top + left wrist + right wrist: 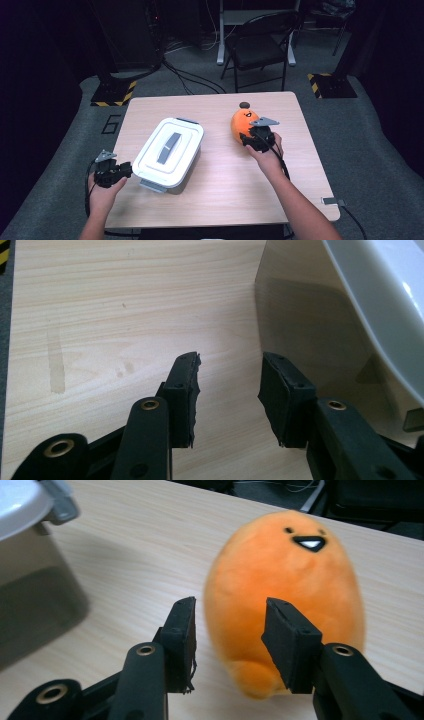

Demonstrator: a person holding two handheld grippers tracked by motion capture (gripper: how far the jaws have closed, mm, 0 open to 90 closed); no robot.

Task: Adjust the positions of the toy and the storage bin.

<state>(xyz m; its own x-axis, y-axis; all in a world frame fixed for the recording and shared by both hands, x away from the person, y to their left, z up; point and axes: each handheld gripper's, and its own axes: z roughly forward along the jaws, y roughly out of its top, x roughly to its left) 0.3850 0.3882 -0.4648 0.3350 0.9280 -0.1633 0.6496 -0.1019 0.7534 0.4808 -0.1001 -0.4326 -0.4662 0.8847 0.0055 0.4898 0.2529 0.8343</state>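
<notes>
Right tool [229,645], jaws apart and gripping nothing, sits just before the upright orange plush toy [285,595].

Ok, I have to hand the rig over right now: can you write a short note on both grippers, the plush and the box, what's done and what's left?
Right gripper: jaws open, aimed at the orange plush toy, which stands upright on the table just ahead of the pads; nothing is gripped.
Left gripper: jaws open with nothing between them, hovering over bare table beside the white lidded box.
Box: left of centre, lid on, grey handle flat.
Done: nothing that shows; the plush is out on the table and the box is closed.
Left, as I read it: take hold of the plush, open the lid, probably put the plush inside.
</notes>
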